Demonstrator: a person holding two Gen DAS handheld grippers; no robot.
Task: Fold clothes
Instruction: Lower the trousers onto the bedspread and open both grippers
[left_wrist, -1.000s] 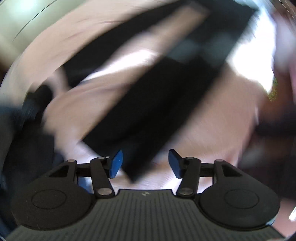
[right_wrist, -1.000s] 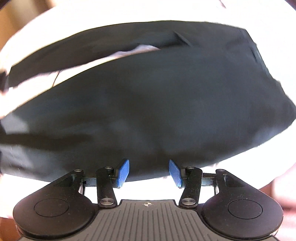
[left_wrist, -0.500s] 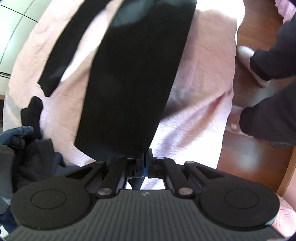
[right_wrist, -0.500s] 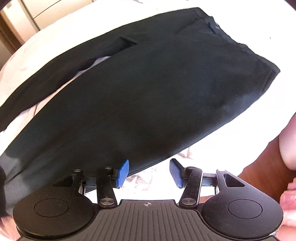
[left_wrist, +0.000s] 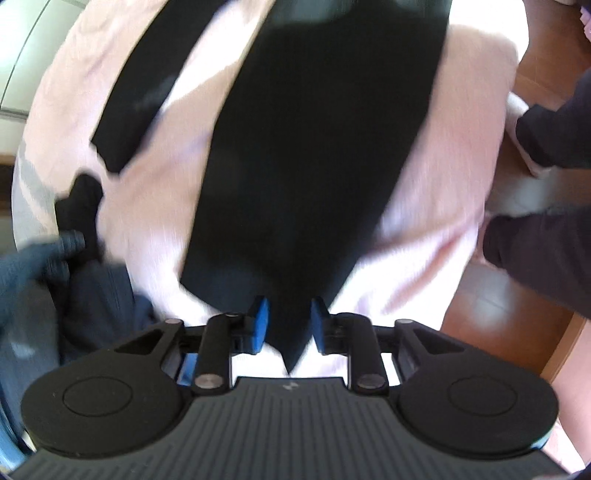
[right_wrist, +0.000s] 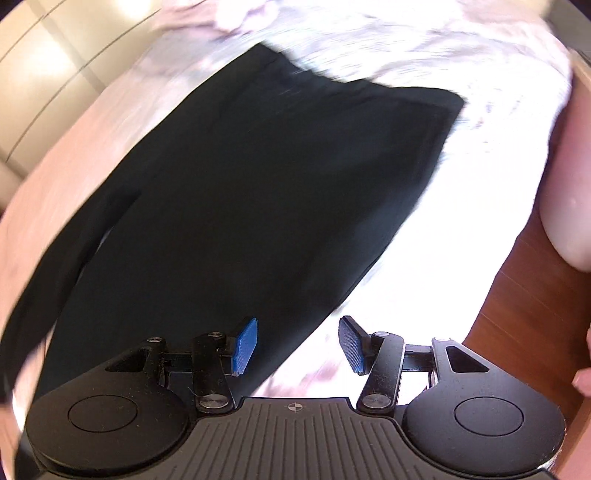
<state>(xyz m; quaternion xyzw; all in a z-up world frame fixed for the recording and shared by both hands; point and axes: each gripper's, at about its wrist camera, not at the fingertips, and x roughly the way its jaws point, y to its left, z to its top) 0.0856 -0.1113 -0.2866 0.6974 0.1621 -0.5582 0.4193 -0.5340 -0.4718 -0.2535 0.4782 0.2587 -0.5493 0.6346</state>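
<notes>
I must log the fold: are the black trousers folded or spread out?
Spread: the black trousers lie full length on the pink bedspread, both legs apart.

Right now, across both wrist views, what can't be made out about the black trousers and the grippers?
- Left wrist view: whether the left gripper, whose jaws have just been opening, touches the black trousers; the hem corner lies between the pads, blur smears the contact.
- Right wrist view: the trouser legs run off the left edge; the right gripper body hides the near edge.
- Left wrist view: the dark clothes pile is blurred and cut off.
</notes>
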